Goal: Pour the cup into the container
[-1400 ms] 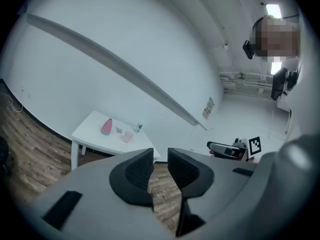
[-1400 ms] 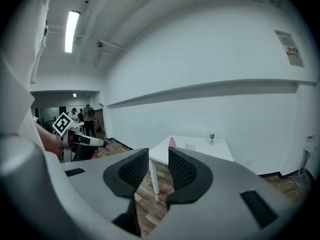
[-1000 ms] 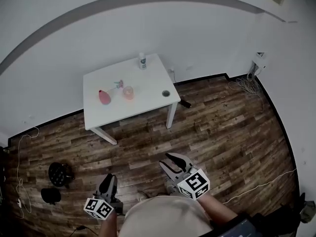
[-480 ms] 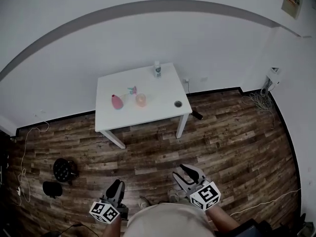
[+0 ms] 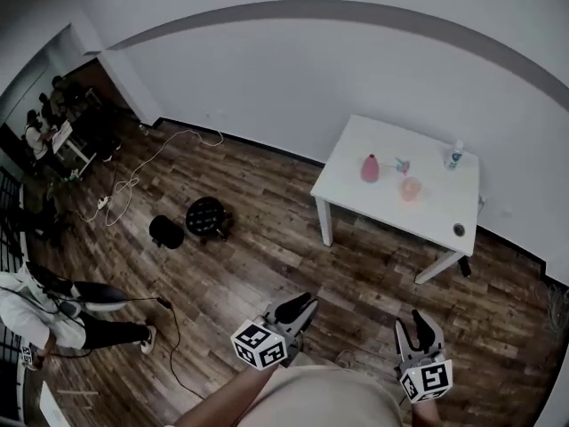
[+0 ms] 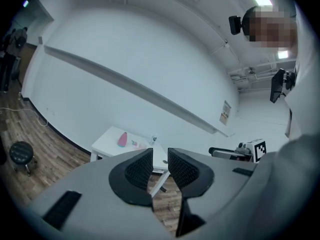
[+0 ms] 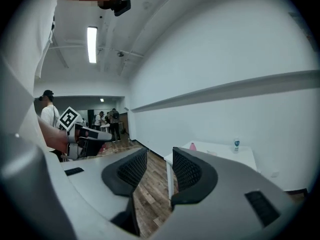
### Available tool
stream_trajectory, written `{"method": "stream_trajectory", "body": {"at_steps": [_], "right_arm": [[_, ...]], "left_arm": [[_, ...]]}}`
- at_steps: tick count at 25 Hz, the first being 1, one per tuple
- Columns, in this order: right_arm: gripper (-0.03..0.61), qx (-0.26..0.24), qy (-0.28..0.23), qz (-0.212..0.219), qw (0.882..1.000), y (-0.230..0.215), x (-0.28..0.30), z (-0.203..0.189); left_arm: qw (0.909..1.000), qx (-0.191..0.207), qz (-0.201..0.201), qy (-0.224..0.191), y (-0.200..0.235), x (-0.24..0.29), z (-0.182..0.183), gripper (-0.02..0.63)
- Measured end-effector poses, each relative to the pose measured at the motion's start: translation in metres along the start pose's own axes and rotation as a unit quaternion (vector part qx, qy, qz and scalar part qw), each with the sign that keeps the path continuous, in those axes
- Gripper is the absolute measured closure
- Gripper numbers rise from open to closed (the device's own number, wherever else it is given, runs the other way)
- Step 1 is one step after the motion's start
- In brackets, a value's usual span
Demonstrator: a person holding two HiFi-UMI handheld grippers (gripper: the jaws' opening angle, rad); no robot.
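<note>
The white tabletop [image 5: 382,205] is smooth and rectangular, on straight white legs over a floor [image 5: 267,256] of dark wood planks. On it stands the cup [image 5: 410,189], small, round, pale pink and half see-through. Near it, to the left in the head view, is the pink container [image 5: 370,168], wide below and narrow above. Both are well apart from the grippers. Compared with one second ago the head view has swung: the tabletop is now at the upper right, not in the middle. The left hand-held gripper [image 5: 298,308] has its black ribbed jaws apart, with nothing between. The jaws of the right hand-held gripper [image 5: 414,327] have just been opening and are apart and empty
</note>
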State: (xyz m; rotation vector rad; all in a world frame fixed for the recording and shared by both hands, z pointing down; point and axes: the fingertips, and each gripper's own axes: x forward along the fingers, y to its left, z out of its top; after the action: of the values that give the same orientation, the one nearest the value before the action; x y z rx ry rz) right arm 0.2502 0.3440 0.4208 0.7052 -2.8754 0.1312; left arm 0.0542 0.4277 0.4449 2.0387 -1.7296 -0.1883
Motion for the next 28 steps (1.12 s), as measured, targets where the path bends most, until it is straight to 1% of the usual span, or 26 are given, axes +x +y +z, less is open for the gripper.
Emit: {"method": "stream_trajectory", "body": {"at_steps": [1, 3, 6, 11, 13, 15, 18, 20, 21, 25, 28], "right_arm": [[0.436, -0.005, 0.001, 0.017, 1.000, 0.002, 0.007, -0.001], [0.436, -0.012, 0.005, 0.038, 0.999, 0.008, 0.017, -0.004], [0.436, -0.013, 0.010, 0.072, 0.997, 0.036, 0.039, 0.000], [0.436, -0.014, 0.017, 0.146, 0.989, 0.080, 0.083, 0.004], [0.436, -0.018, 0.014, 0.161, 0.987, 0.085, 0.094, 0.008], [0.436, -0.022, 0.009, 0.164, 0.986, 0.085, 0.097, 0.011], [0.436, -0.029, 0.002, 0.152, 0.988, 0.071, 0.085, 0.004], [0.436, -0.028, 0.000, 0.137, 0.990, 0.050, 0.079, -0.008], [0.436, -0.027, 0.001, 0.124, 0.992, 0.037, 0.075, -0.014], [0.436, -0.026, 0.013, 0.049, 0.998, -0.013, 0.052, -0.023], [0.436, -0.021, 0.022, -0.002, 1.000, -0.035, 0.040, -0.021]], "left_arm": [[0.9999, -0.002, 0.011, -0.007, 0.000, -0.002, -0.002, 0.515], [0.9995, -0.005, 0.028, -0.013, -0.001, -0.010, -0.008, 0.515], [0.9974, 0.000, 0.066, -0.027, 0.005, -0.046, 0.000, 0.515], [0.9859, 0.000, 0.157, -0.058, 0.025, -0.113, 0.013, 0.515], [0.9818, -0.004, 0.179, -0.064, 0.032, -0.124, 0.014, 0.515], [0.9801, -0.007, 0.187, -0.066, 0.033, -0.128, 0.012, 0.515], [0.9803, -0.007, 0.186, -0.066, 0.023, -0.122, 0.001, 0.515], [0.9818, -0.002, 0.179, -0.064, 0.018, -0.107, -0.008, 0.515], [0.9837, 0.002, 0.169, -0.061, 0.016, -0.095, -0.011, 0.515], [0.9944, 0.015, 0.098, -0.037, 0.008, -0.036, -0.011, 0.515], [0.9987, 0.022, 0.044, -0.015, 0.003, 0.001, -0.006, 0.515]]}}
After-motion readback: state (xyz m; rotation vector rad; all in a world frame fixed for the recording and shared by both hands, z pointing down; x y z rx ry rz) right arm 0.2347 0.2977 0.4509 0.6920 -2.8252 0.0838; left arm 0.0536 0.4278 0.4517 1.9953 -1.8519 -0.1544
